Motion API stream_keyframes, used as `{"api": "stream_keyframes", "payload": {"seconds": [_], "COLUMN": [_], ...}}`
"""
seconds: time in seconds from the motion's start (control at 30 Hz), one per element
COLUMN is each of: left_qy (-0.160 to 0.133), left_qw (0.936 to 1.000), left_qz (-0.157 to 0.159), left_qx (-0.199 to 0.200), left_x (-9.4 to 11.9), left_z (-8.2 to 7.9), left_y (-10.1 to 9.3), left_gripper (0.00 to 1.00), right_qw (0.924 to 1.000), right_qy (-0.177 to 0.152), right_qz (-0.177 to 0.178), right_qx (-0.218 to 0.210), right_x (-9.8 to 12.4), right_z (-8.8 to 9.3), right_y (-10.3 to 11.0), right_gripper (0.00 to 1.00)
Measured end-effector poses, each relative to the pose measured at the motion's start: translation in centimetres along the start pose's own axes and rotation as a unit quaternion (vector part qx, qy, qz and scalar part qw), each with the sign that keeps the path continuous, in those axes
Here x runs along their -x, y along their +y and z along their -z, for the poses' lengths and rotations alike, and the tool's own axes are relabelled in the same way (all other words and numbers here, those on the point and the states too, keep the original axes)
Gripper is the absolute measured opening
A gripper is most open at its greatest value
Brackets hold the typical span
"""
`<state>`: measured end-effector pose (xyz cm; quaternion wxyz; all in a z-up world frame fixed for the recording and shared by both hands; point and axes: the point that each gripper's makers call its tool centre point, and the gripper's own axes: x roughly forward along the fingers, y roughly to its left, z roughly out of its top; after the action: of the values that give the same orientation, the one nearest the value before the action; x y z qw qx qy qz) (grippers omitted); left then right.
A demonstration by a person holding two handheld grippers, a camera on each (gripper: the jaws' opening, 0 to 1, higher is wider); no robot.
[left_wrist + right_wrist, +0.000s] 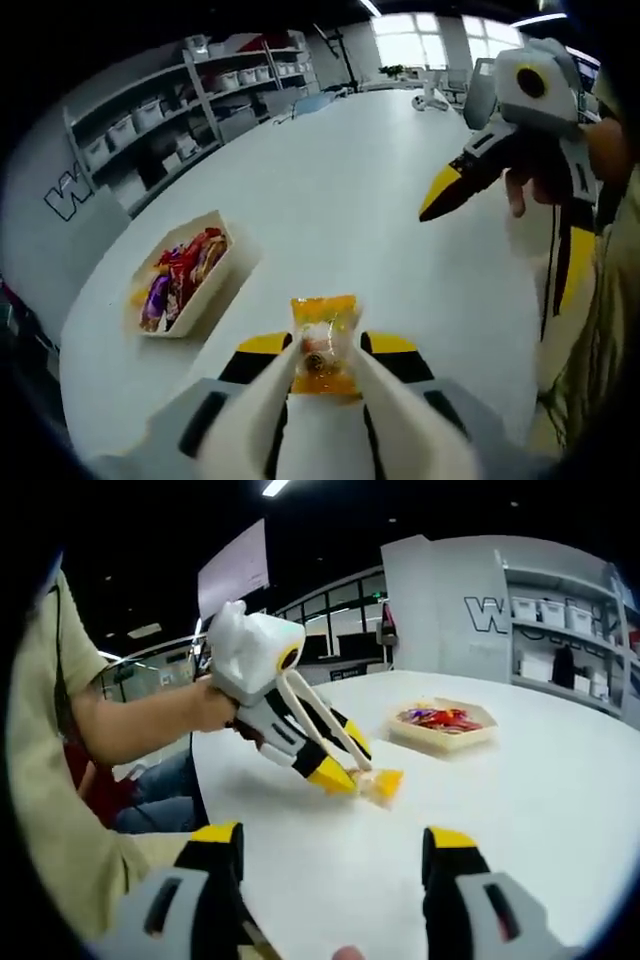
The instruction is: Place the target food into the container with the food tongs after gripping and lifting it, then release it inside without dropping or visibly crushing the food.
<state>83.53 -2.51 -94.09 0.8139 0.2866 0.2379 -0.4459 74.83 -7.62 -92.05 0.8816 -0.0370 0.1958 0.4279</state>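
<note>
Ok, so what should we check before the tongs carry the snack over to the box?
1. Tongs closed on the snack packet: ok, both white arms press its sides in the left gripper view.
2. Packet not squashed: ok, no visible crushing in the left gripper view.
3. Packet lifted off the table: cannot tell, in the right gripper view it sits right at the surface.
4. Box has room: cannot tell, it already holds several wrapped snacks.
5. Path to the box open: ok, bare tabletop lies between them.
6. Right gripper out of the way: ok, it is held off to the side, jaws apart.
</note>
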Motion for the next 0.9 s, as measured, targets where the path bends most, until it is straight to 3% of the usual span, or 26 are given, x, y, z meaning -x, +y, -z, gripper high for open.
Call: {"api": "stream_keyframes", "payload": {"seconds": [0.33, 0.9], "left_qy": [-0.013, -0.050], "left_qw": [0.9999, 0.9973], "left_qz": [0.003, -0.004], "left_qx": [0.000, 0.055], "left_x": [0.05, 0.52], "left_z": [0.02, 0.05], "left_y": [-0.03, 0.47], "left_gripper": [0.22, 0.19], "right_qw": [1.0000, 1.0000], "right_qy": [0.001, 0.000], "right_qz": [0.000, -0.001], "right_qx": [0.001, 0.002], "right_x": [-0.06, -0.04], "right_z": [0.03, -0.14], "right_y": [-0.06, -0.27], "right_gripper": [0.71, 0.71]}}
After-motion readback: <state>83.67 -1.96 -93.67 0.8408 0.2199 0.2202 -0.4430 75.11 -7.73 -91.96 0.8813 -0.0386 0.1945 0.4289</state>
